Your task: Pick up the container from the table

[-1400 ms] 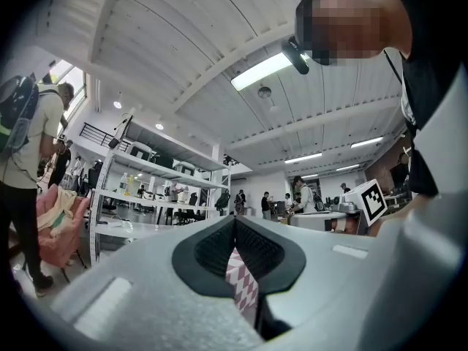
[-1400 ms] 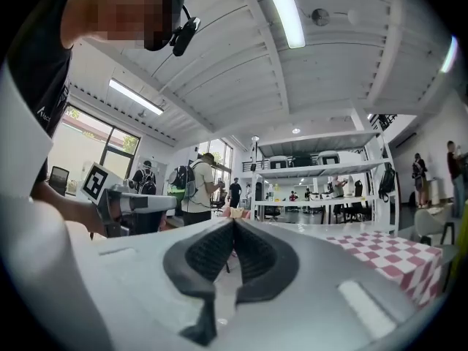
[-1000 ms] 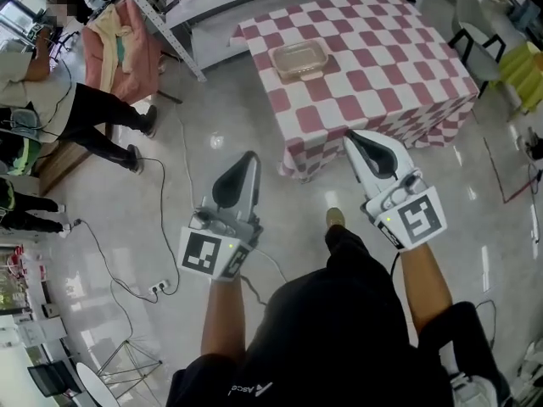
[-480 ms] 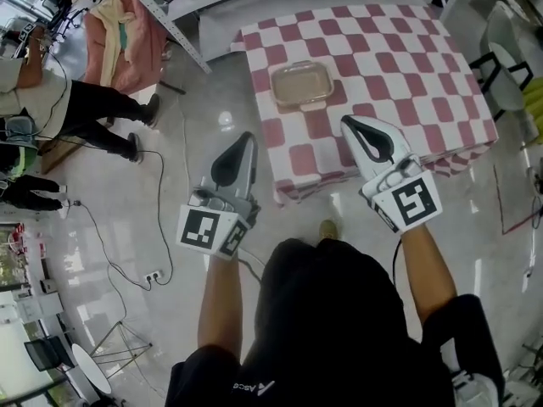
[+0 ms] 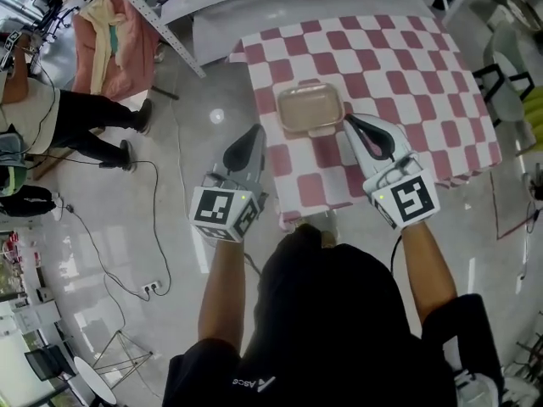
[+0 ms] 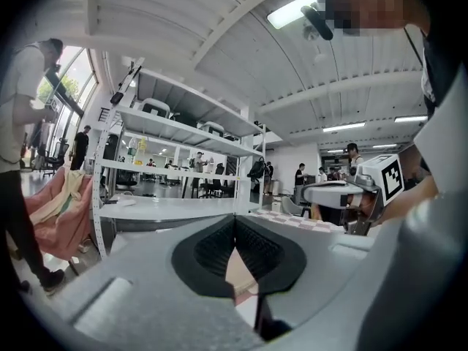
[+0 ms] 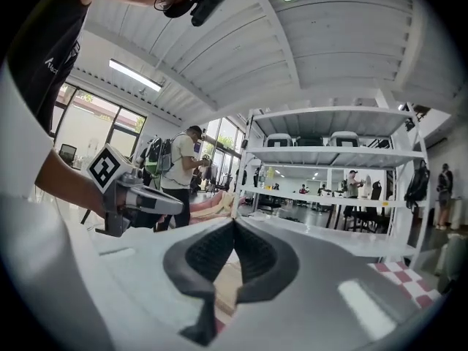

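A beige, see-through lidded container [image 5: 311, 108] lies on the red-and-white checked table [image 5: 399, 66], near its front left corner. My left gripper [image 5: 256, 131] hovers over the table's left edge, just left of the container, jaws shut and empty. My right gripper [image 5: 349, 122] is over the table just right of the container, also shut and empty. In the left gripper view the shut jaws [image 6: 235, 219] point level, with a beige strip of the container [image 6: 238, 273] below them. The right gripper view shows its shut tips [image 7: 234, 224] and the left gripper [image 7: 142, 197] off to the side.
A white metal shelf rack [image 5: 254, 2] stands behind the table. People [image 5: 76, 117] stand at the left beside a pile of pink clothes [image 5: 110, 45]. Cables and a power strip [image 5: 151, 288] lie on the glossy floor. Chairs [image 5: 509, 75] stand to the right of the table.
Both grippers have travelled forward to the table and now flank the container. The person has stepped up to the table's front edge. The jaws stayed shut.
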{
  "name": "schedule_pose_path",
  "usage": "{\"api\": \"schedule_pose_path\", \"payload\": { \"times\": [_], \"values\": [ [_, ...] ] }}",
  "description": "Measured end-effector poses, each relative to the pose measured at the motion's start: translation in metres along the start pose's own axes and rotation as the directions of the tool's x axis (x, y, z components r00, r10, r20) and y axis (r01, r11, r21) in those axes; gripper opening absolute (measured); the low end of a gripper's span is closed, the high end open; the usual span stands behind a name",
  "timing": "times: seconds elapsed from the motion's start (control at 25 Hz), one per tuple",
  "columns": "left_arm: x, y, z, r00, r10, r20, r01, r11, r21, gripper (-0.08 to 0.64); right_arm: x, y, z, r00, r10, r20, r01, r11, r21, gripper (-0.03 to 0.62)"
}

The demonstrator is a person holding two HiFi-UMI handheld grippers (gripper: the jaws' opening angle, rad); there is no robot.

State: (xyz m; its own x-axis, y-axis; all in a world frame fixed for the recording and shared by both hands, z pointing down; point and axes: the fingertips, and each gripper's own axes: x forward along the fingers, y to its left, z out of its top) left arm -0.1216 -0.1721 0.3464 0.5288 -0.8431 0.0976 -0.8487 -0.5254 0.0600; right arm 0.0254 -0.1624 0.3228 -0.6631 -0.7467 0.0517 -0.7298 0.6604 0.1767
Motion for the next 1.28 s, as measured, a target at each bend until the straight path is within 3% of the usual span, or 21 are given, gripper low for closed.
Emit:
{"api": "schedule_pose_path", "payload": {
  "times": [0.28,0.52,0.64,0.96,1.28],
  "values": [
    [0.051,0.045,-0.033,0.994,-0.009,-0.108,0.002,0.998,-0.063,0.012,0.044,-0.02,-0.014,0.998,-0.038,-0.051,0.037,0.999,-0.014,0.003],
    [0.089,0.058,-0.063,0.973,-0.02,-0.231,-0.011,0.991,-0.132,0.023,0.068,-0.049,-0.039,0.996,-0.031,-0.089,0.028,0.999,-0.033,0.003],
    [0.104,0.061,-0.078,0.954,-0.023,-0.298,-0.031,0.984,-0.176,0.103,0.076,-0.061,-0.051,0.994,-0.01,-0.106,0.006,0.999,-0.047,0.003],
    [0.13,0.063,-0.125,0.885,-0.062,-0.461,-0.109,0.936,-0.334,0.147,0.082,-0.077,-0.072,0.993,0.027,-0.119,-0.03,0.999,-0.02,0.003],
    [0.143,0.063,-0.153,0.827,-0.082,-0.556,-0.179,0.899,-0.4,0.146,0.077,-0.093,-0.083,0.991,0.031,-0.131,-0.032,0.999,-0.008,0.003]
  ]
}}
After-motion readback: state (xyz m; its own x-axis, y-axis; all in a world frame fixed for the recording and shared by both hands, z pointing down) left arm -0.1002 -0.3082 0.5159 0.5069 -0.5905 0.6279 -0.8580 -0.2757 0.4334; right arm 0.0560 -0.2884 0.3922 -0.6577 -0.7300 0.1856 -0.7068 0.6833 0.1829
